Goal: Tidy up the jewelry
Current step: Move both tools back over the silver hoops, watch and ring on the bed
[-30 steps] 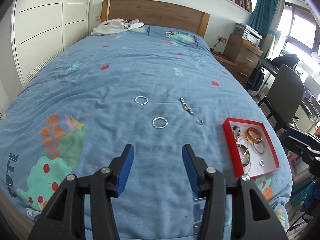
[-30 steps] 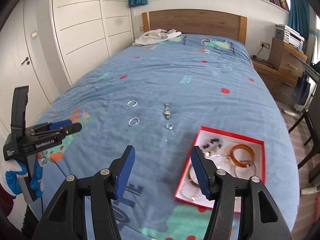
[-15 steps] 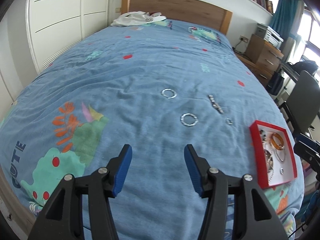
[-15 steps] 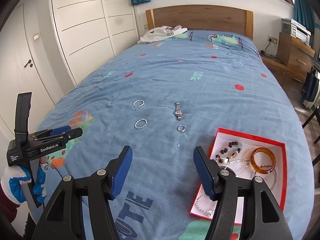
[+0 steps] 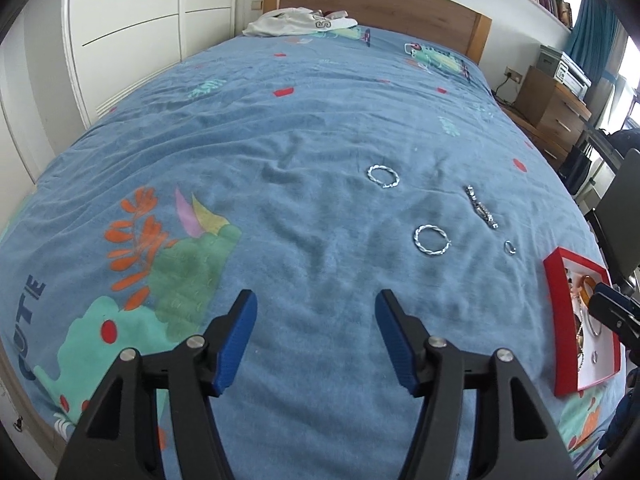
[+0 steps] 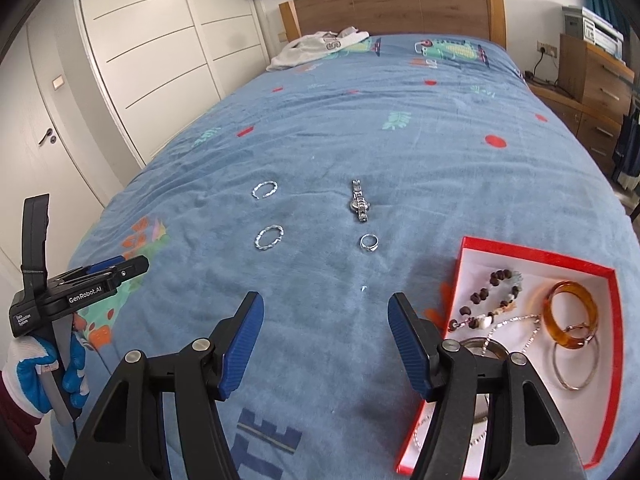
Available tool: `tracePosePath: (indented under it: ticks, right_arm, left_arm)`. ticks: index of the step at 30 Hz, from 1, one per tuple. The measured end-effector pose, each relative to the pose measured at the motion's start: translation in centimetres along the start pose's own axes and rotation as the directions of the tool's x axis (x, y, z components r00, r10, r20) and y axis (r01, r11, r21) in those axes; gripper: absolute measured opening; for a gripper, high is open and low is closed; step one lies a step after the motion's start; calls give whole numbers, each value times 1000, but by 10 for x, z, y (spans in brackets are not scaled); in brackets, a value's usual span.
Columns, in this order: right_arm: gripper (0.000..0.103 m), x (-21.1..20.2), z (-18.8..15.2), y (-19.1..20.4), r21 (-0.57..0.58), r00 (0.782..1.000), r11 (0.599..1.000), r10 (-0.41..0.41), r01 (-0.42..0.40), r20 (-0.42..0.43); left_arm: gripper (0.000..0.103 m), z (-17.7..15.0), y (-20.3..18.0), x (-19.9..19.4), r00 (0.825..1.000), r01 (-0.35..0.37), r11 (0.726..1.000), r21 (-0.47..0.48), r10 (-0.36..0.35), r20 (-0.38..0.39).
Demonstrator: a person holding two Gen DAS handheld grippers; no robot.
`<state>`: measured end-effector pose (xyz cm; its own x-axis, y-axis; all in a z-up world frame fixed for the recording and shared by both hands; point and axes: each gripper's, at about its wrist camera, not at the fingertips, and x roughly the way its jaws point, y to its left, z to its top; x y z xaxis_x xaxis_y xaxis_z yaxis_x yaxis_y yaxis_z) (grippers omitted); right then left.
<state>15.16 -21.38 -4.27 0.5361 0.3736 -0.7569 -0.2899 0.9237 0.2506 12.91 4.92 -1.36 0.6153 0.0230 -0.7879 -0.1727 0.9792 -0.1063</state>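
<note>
Loose jewelry lies on the blue bedspread: two twisted silver bracelets, one near (image 5: 431,240) (image 6: 269,237) and one farther (image 5: 383,176) (image 6: 265,189), a silver watch (image 5: 481,207) (image 6: 359,201) and a small ring (image 5: 509,247) (image 6: 369,242). A red-rimmed box (image 6: 536,256) (image 5: 553,320) at the right holds a bead bracelet, an amber bangle, chains and rings. My left gripper (image 5: 316,308) hovers over bare cloth short of the near bracelet, its jaws opening with nothing between them. My right gripper (image 6: 326,308) is open and empty, just left of the box and short of the ring.
A white garment (image 6: 320,48) lies by the wooden headboard (image 6: 392,8). White wardrobe doors (image 6: 152,40) line the left side. A wooden dresser (image 6: 592,76) and a chair (image 5: 624,216) stand to the right of the bed. A gloved hand (image 6: 24,372) holds the left gripper's handle.
Both grippers have come down closer to the bedspread and the jewelry looms larger. The left jaws have spread wider; the right jaws slightly. The red box has slid toward the right edge of the left view.
</note>
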Motion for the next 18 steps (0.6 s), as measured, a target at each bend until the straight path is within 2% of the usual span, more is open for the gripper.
tracePosePath:
  ticks: [11, 18]
  right_arm:
    - [67, 56, 18, -11, -23, 998, 1000, 17, -18, -62]
    - [66, 87, 37, -24, -21, 996, 1000, 7, -9, -92]
  left_arm:
    - [61, 12, -19, 51, 996, 67, 997, 40, -65, -61]
    - [61, 32, -56, 76, 985, 163, 981, 107, -155, -75]
